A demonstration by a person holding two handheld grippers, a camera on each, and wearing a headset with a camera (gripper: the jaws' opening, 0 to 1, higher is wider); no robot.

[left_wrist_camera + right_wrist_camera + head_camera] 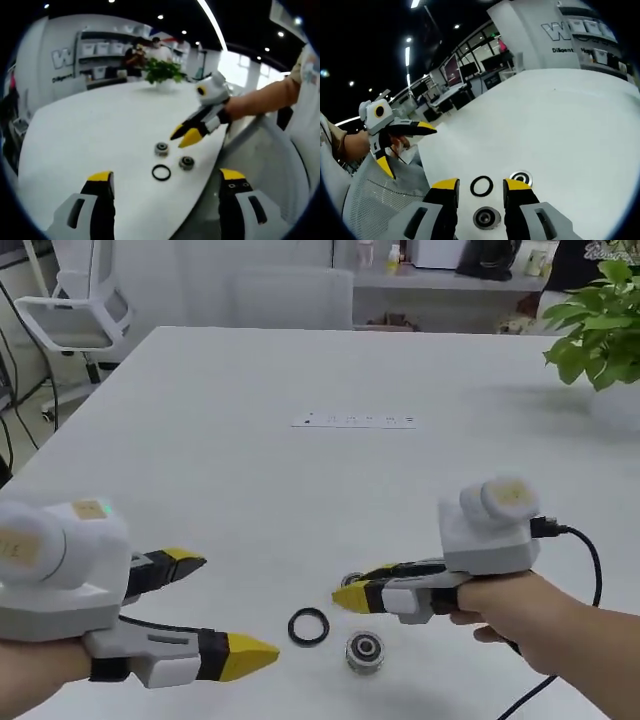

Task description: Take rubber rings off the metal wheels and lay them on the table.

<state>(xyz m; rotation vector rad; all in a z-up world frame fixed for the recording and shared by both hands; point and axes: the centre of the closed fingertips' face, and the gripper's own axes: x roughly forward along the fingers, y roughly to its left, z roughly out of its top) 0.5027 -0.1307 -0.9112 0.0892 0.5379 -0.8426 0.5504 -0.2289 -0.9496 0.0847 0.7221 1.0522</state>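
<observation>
Office chairs and a potted plant (600,330) stand beyond the white table (300,480), and I work at its near edge. One black rubber ring (308,626) already lies flat and loose there; I place everything from it. A metal wheel (365,650) sits just right of the ring. A second wheel (352,581) sits just beyond the ring, half hidden under the right gripper (350,598). That gripper hovers with its jaws narrowly apart, holding nothing. The left gripper (218,607) waits left of the ring, jaws spread wide and empty. I cannot tell which wheel carries rubber. My plan is to pin the wheel beyond the ring with one gripper, catch the rubber's edge with a single jaw tip, and peel slowly so the wheel doesn't skid.
</observation>
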